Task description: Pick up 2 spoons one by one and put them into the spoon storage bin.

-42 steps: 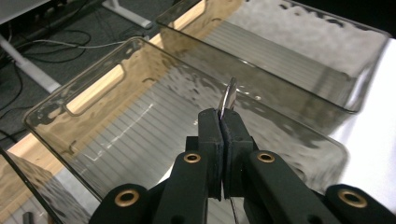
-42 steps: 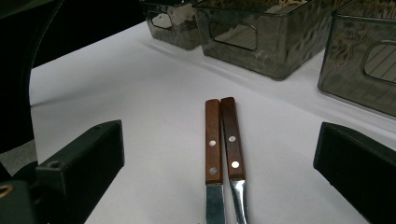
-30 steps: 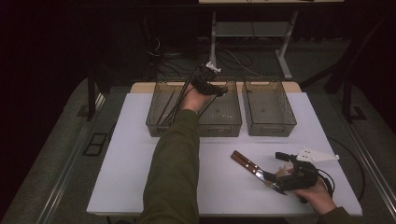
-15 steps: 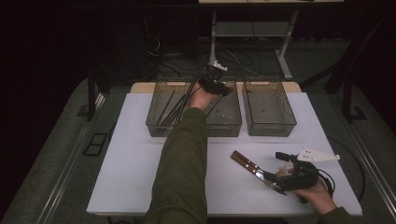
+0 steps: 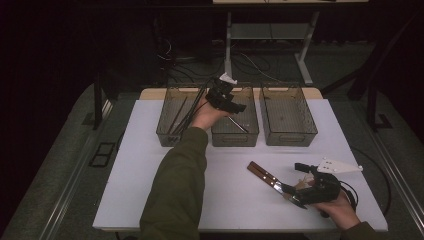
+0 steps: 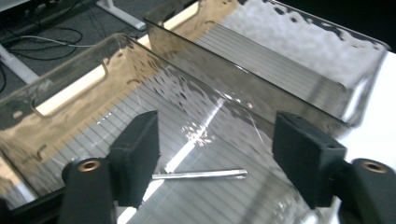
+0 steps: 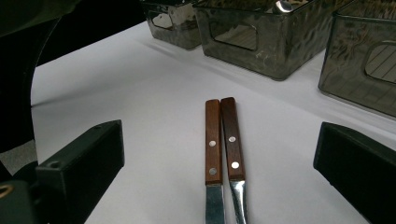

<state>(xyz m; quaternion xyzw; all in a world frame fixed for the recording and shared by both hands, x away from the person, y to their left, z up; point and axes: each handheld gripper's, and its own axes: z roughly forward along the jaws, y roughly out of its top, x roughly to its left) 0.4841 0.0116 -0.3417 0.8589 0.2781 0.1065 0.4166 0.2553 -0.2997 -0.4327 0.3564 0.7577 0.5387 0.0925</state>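
Note:
My left gripper [image 5: 238, 106] hangs over the middle smoked bin [image 5: 235, 136]. Its jaws have just been opening and now stand apart in the left gripper view [image 6: 215, 135], with nothing pressed between them. Below them a thin silver utensil [image 6: 201, 175] lies flat on the bin's ribbed floor. At the table's front right, my right gripper [image 5: 296, 194] rests low and open. Two wooden-handled knives [image 7: 220, 140] lie side by side on the white tabletop between its jaws [image 7: 222, 144], untouched by the pads. The knives [image 5: 265, 176] point away toward the bins.
Three smoked plastic bins stand in a row at the table's far side. The left bin [image 5: 172, 132] holds several dark sticks and the right bin [image 5: 287, 131] looks bare. A person's green sleeve [image 5: 177, 185] crosses the table's middle. Desk legs and cables lie beyond the far edge.
The left gripper has shifted slightly over the middle bin and its jaws have come apart. The right hand and the knives have stayed put.

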